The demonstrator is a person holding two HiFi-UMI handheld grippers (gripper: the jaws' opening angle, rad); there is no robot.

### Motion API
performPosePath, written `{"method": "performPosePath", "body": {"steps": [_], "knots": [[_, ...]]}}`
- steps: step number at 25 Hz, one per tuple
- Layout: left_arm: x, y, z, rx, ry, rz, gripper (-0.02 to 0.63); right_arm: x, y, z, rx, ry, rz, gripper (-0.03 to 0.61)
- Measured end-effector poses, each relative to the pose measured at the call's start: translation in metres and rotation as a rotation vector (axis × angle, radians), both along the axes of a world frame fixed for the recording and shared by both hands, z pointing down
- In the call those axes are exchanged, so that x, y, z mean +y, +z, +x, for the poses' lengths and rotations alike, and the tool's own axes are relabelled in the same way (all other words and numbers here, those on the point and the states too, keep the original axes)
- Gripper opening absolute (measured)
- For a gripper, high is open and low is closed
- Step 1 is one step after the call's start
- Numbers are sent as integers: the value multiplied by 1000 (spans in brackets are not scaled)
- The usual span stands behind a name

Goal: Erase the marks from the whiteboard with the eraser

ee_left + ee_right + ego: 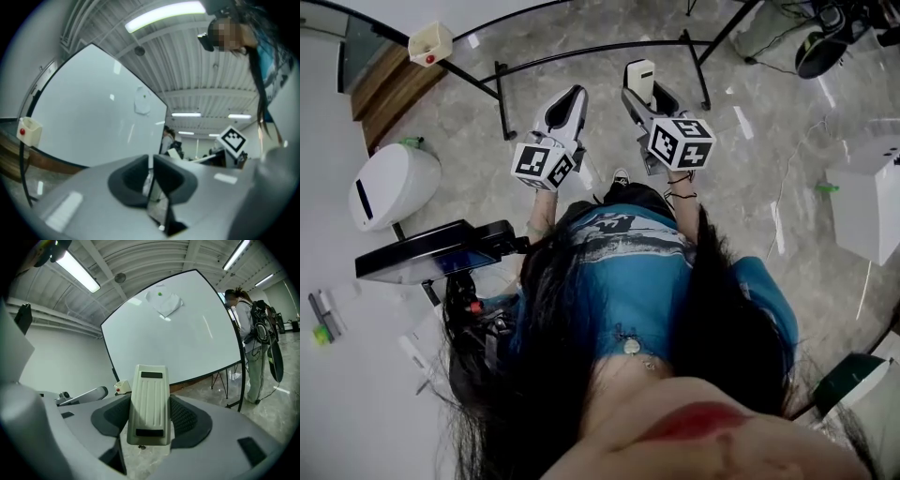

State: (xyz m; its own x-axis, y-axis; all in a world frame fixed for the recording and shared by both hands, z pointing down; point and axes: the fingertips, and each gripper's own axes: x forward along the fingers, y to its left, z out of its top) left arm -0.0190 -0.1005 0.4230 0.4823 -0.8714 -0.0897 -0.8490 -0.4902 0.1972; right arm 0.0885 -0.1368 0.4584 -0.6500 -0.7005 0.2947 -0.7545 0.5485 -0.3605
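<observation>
We face a big whiteboard [173,333] in a black frame, standing on thin black legs on a grey marbled floor [750,187]. The board looks nearly clean; only a pale patch with a small green dot [163,300] shows near its upper edge, and we cannot tell what it is. Off to the right of the board another person [248,329] stands with their back to us.

We hold both claws out in front of us above the floor, side by side and apart from each other. The left claw [570,101] is clenched, its dark pads pressed together with nothing between them. The right claw [643,96] is grasping the eraser [149,404]: the cream, ribbed block sits upright between the two pads and sticks out past the fingertips. It points toward the board, held in the air well apart from it. A small cream box with a red dot [123,386] hangs at the board's lower left corner.
</observation>
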Motion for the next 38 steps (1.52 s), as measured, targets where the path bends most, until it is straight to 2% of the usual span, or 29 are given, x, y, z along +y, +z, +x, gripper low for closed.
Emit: {"method": "performPosePath", "body": {"steps": [7,11,14,16,19,23,28,31,34,38], "knots": [[-45,1,15,-23,-15,-19,18,-55,3,0,-16,-48,-21,258],[-73,7,4,-25,-25,-37,18,-83,9,-10,-27,-56,-41,258],[-117,19,-13,-16,-22,-58,18,-118,20,-26,-19,-56,-56,258],[-139,23,-19,-14,-13,-59,18,-135,23,-31,-12,-49,-52,258],[-146,19,-15,-21,0,-43,18,-143,14,-25,-19,-29,-21,258],[-161,10,-16,-35,21,-16,18,-168,-15,-24,-19,-6,74,258],[-246,-2,-59,-48,65,-2,18,-269,-64,-75,64,20,243,258],[-282,-13,-73,-45,100,9,18,-323,-100,-90,98,65,348,258],[-310,-14,-83,-32,134,9,18,-373,-137,-91,135,124,453,258],[-334,-9,-88,-13,174,-1,18,-424,-193,-72,175,211,594,258]]}}
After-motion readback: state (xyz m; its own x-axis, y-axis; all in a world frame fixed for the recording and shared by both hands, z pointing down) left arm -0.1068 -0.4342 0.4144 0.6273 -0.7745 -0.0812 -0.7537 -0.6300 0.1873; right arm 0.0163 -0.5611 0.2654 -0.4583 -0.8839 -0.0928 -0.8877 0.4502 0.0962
